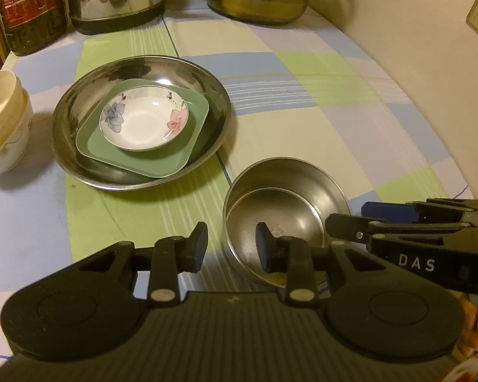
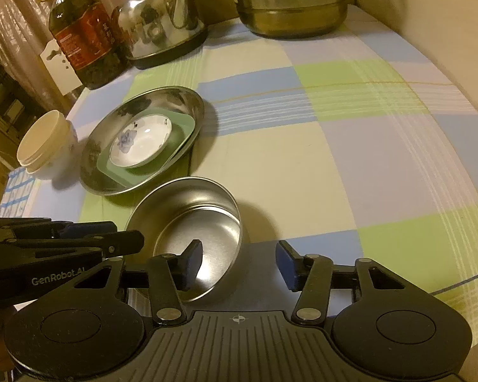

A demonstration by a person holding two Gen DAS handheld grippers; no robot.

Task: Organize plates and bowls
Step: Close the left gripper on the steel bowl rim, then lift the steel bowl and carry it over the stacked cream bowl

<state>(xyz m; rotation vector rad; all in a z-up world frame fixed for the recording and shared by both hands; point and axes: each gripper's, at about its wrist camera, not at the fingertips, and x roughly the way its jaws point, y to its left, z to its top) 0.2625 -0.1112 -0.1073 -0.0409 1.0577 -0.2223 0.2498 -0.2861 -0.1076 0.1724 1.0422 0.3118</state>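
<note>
- Left wrist view: your left tool point(image 1: 231, 245) sits low over the near rim of the steel bowl point(image 1: 286, 203). One pad is outside the wall, the other inside the bowl. The jaws stand at a narrow gap astride the rim; whether the pads press on the wall, I can't tell.
- That steel bowl is round, brushed inside, shiny on the bottom, and stands upright with its mouth up on the checked tabletop point(image 1: 302, 95). Being round, it has no long axis.
- Your right tool point(image 1: 353, 219) comes in from the right edge, its tips at the bowl's right rim.
- Beyond, to the left, the big steel plate point(image 1: 79, 121) lies flat. On it rests a green square plate point(image 1: 111, 146), turned corner-on to you, and on that a white flowered dish point(image 1: 143, 121), mouth up.
- At the left edge, cream bowls point(image 1: 3, 117) stand stacked and tilted.
- Right wrist view: your right tool point(image 2: 239, 264) is at a middling gap, and its jaws have just been closing. The left pad is inside the steel bowl point(image 2: 191, 210), the right pad outside on the cloth, and the wall between them is not pinched.
- Your left tool point(image 2: 124, 238) reaches in from the left to the bowl's rim.
- The plate stack point(image 2: 137, 146) lies just behind the bowl, apart from it.
</note>
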